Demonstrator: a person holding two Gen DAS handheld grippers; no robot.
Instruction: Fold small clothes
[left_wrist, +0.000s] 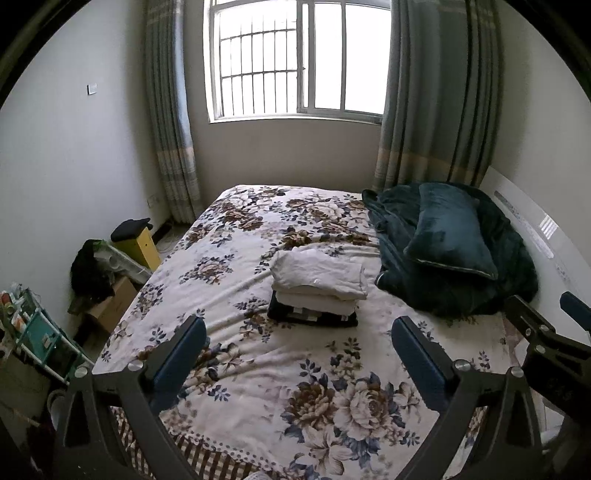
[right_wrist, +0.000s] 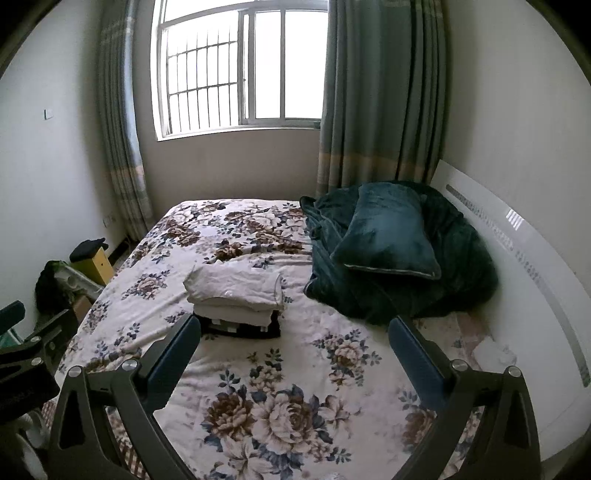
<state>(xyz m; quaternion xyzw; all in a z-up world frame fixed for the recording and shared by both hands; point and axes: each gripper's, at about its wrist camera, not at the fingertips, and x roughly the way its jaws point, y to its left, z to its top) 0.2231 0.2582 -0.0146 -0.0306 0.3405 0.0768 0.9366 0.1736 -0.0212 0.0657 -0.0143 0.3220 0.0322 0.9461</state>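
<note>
Folded clothes (left_wrist: 319, 291) sit stacked mid-bed on the floral bedspread (left_wrist: 258, 387), pale garments atop a dark one, edges roughly aligned. Right of the stack lies a dark green blanket (left_wrist: 454, 258) with a pillow (left_wrist: 450, 236) on it. Left claw (left_wrist: 299, 350) and right claw (right_wrist: 295, 350) hover near the bed's near end, both wide open and empty. Judgement: folding appears largely complete; any next garment should be gripped at corners and laid squarely.

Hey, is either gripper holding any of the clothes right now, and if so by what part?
Nothing is held. The left gripper and right gripper are both open and empty above the bed, short of the folded clothes stack.
</note>
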